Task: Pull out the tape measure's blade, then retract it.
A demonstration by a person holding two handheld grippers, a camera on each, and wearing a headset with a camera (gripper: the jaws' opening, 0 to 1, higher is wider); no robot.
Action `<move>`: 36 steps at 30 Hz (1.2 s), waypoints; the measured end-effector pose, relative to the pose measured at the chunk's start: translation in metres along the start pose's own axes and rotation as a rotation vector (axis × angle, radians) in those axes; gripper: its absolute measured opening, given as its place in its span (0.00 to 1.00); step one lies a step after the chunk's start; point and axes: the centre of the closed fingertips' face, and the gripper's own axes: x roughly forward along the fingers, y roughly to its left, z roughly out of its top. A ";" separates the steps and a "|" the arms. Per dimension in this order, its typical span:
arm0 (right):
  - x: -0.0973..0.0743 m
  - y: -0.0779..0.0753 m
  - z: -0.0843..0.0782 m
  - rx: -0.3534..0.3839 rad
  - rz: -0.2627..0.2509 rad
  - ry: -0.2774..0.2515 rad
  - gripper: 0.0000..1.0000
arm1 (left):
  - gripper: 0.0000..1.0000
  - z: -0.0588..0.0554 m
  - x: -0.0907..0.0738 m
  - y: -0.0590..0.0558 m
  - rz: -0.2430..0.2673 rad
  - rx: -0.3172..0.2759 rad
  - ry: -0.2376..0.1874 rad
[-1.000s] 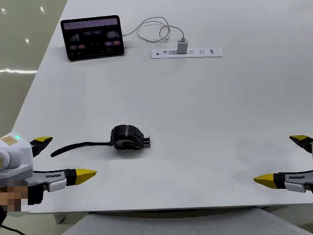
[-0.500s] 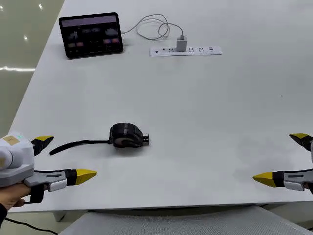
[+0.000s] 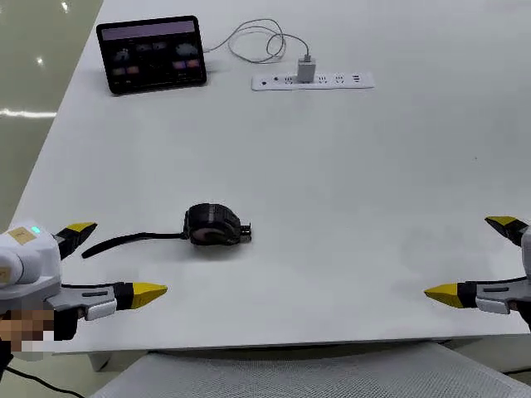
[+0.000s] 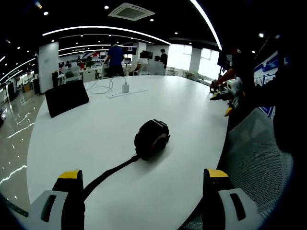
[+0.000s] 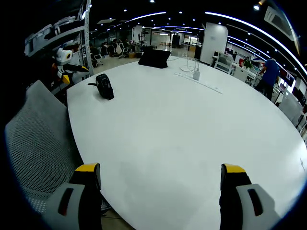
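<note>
L gripper [image 3: 118,259], R gripper [image 3: 466,256] hovering, jaws wide, empty. Tape [image 3: 214,225] lying loose; risk: sliding if unpinned, snapping back hard on retract.

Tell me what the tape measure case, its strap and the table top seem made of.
Tape measure case: black, probably moulded plastic, perhaps rubber-coated; dull sheen on its rounded top. Strap: black, lies limp and curved, so likely fabric or soft rubber. Table top: white, smooth, satin, likely laminate; it shows faint soft reflections.
</note>
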 end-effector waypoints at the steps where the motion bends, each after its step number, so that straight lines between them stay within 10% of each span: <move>1: 0.001 0.000 0.001 -0.007 0.000 0.004 1.00 | 1.00 -0.002 0.002 0.001 -0.001 -0.002 0.014; 14: 0.019 0.004 0.021 -0.042 0.048 0.005 1.00 | 1.00 0.002 0.020 0.016 -0.009 0.022 0.048; 18: 0.025 0.007 0.026 -0.070 0.062 0.009 1.00 | 1.00 0.018 0.030 0.011 -0.067 0.088 -0.019; 26: 0.033 0.008 0.037 -0.095 0.090 0.008 1.00 | 1.00 0.022 0.043 0.005 -0.136 0.142 0.015; 36: 0.044 0.030 0.071 -0.031 0.208 -0.097 1.00 | 0.95 0.026 0.060 0.008 -0.178 0.209 0.045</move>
